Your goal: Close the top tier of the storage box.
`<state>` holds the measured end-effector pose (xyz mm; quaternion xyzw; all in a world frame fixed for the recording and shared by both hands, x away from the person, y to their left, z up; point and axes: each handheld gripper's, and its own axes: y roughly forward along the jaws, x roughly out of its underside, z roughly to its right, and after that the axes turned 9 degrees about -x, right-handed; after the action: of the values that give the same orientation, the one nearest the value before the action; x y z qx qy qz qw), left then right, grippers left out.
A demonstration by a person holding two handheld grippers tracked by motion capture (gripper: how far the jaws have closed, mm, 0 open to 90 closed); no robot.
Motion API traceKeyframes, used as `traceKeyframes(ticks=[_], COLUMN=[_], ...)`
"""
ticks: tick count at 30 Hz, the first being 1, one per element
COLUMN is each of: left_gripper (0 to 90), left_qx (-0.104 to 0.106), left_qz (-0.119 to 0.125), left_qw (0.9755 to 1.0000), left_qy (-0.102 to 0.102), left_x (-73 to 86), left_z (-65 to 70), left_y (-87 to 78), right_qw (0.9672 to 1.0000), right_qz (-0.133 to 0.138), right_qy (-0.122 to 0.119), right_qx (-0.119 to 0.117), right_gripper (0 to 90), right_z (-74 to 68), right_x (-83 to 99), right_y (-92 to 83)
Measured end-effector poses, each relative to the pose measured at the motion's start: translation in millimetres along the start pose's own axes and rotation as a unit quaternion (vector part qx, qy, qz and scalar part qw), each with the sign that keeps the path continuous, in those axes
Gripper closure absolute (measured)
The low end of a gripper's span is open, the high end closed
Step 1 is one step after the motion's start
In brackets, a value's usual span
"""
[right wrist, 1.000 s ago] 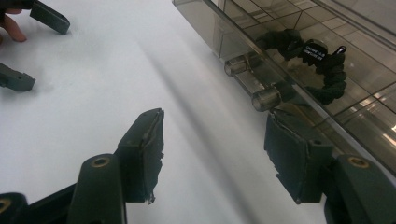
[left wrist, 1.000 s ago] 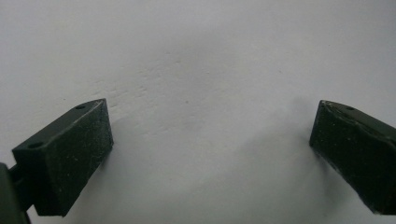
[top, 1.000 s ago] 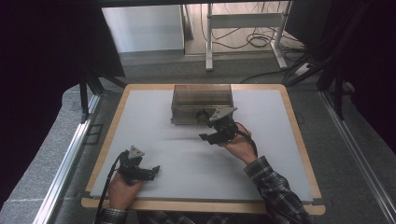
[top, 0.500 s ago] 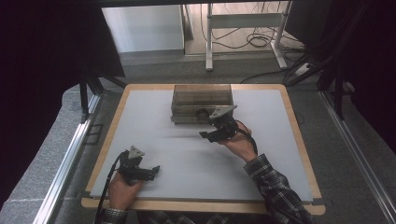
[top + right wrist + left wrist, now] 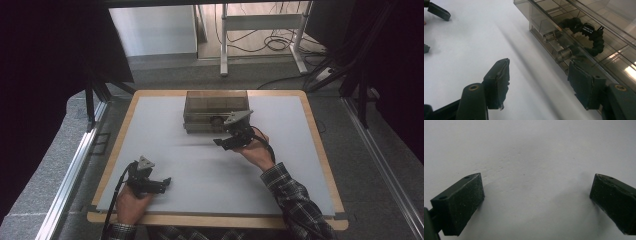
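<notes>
The box (image 5: 216, 111), a smoky see-through plastic case with small drawers, is sitting at the far middle of the surface (image 5: 165, 125), and the right gripper (image 5: 231, 136) is hovering just at its near front edge. In the right gripper view the box (image 5: 584, 30) is running along the right side, its clear walls showing dividers inside and a small round knob (image 5: 564, 53) sticking out from a drawer front. A black beaded band (image 5: 589, 35) with a white-lettered tag is lying curled in one compartment. The right gripper's fingers (image 5: 499, 82) are standing partly apart and have just been opening; nothing is pressed between them, and the finger on the box side is lying just below the knob, though whether it is touching the drawer front cannot be told. Their pads are looking dark, rough and a little worn at the edges. The surface is a smooth pale sheet framed in light wood. Well apart, near the front left corner, the left gripper (image 5: 159, 184) is resting low in the person's hand; its blocky black fingers (image 5: 461, 202) are spreading wide over bare, faintly dimpled sheet, holding nothing. A plaid sleeve (image 5: 295, 200) is covering the right forearm.
</notes>
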<state>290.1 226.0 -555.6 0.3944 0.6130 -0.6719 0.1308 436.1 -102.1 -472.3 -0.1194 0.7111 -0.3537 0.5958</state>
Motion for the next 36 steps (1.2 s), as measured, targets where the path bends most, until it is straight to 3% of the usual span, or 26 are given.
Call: traceKeyframes(ticks=[36], left_gripper=[0.0], left_qx=[0.0], left_qz=[0.0], left_qw=[1.0], left_qy=[0.0], left_x=[0.0], left_z=[0.0], left_y=[0.0], right_qw=[0.9999], right_qz=[-0.005], right_qy=[0.004], right_qx=[0.009], right_gripper=[32.5], right_z=[13.8], right_x=[-4.8], right_y=[10.0])
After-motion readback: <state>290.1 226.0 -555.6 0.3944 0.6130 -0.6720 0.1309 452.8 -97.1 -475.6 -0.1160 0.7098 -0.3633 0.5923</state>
